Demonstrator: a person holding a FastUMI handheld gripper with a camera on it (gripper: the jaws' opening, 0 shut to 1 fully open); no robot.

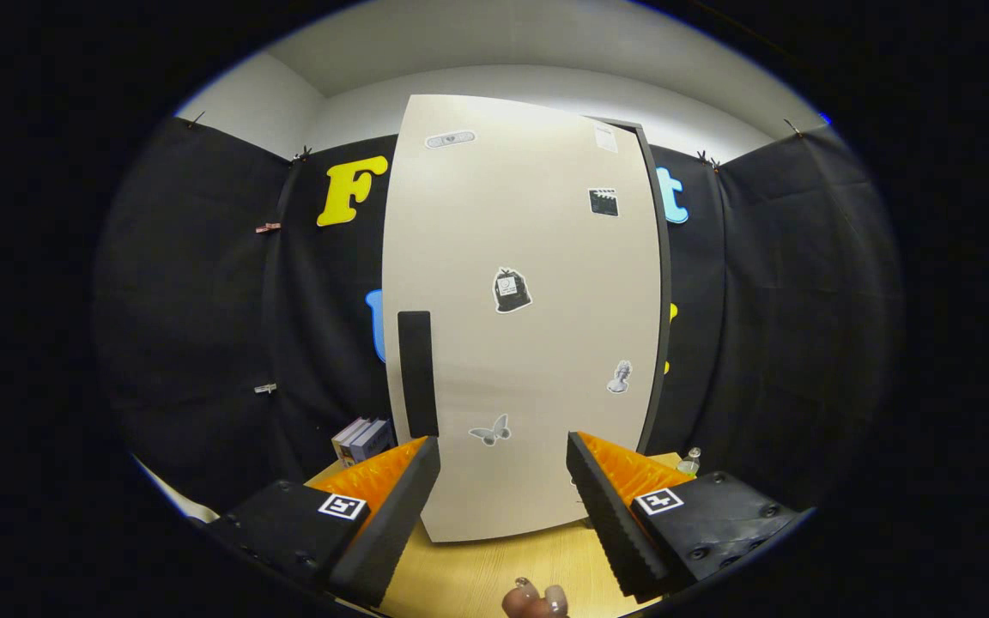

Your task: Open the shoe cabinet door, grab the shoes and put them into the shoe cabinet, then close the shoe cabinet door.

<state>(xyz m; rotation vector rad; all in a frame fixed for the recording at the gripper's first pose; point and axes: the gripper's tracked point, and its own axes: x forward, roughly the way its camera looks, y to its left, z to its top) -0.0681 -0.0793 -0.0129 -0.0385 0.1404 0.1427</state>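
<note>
We see claw (pixel 503 468) released, fingers wide apart, nothing between; shoe cabinet door (pixel 522 318) closed just ahead, dark handle (pixel 416 373) on left

Smooth matt cabinet door (pixel 529 257), grained wooden table (pixel 469 575), ribbed pads (pixel 606 506) on the parted jaws.

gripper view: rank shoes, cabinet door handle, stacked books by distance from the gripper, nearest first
1. Shoes: on the wooden floor just below and between the open fingers of the gripper.
2. Cabinet door handle: dark vertical strip on the closed door, above the left finger.
3. Stacked books: left of the cabinet, against the booth wall.
</note>
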